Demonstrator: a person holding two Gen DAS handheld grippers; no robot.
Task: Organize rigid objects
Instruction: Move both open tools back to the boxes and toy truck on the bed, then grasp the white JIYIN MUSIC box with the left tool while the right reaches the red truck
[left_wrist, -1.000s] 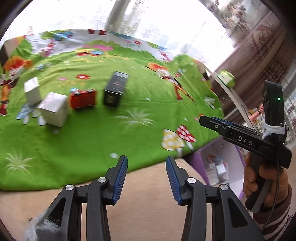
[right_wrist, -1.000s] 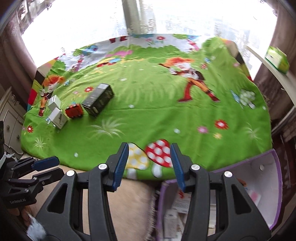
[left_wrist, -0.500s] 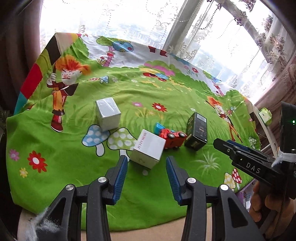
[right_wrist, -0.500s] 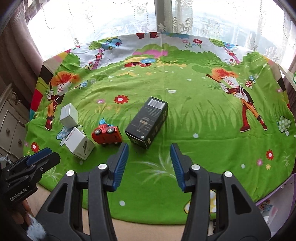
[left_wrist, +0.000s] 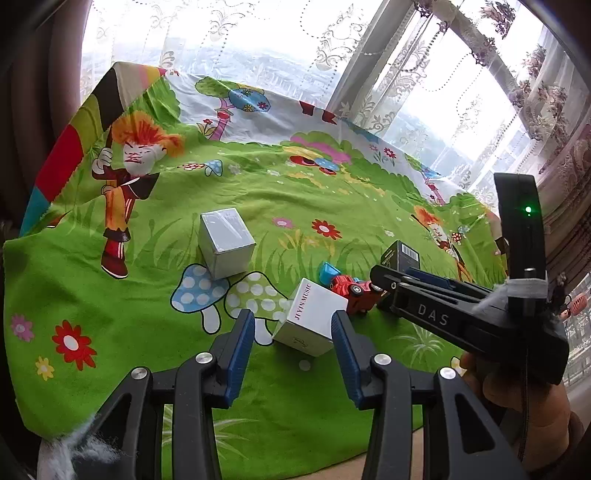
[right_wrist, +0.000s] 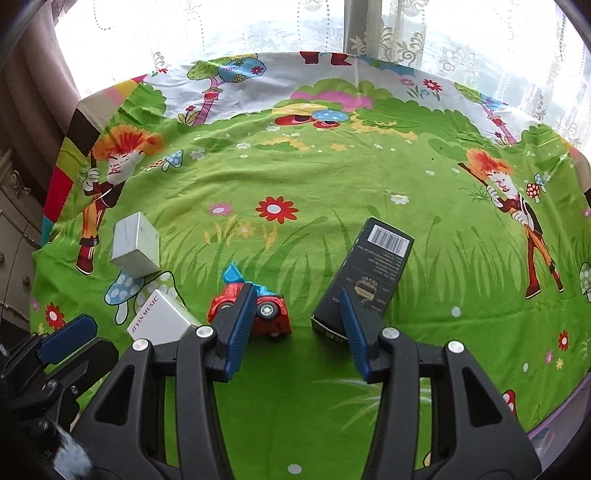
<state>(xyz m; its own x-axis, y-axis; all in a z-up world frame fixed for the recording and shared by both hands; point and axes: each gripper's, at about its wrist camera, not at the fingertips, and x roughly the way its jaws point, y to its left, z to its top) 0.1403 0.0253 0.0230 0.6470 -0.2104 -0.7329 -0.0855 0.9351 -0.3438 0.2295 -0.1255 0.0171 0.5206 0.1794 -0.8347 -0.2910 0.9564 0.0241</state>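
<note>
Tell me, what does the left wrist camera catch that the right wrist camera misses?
Only the left wrist view shows the person's hand holding the right gripper from the side.

Only the right wrist view shows the black rectangular carton's barcode face in full, and a wooden drawer cabinet.

Both show the green cartoon-print cloth, the plain white cardboard cube, the white lettered box and the red toy car.

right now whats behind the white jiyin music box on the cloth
Behind the white JIYIN MUSIC box sits a plain grey box, apart from it, on the green cartoon cloth. A red toy car lies beside it. The cloth directly behind the box is hidden.
</note>
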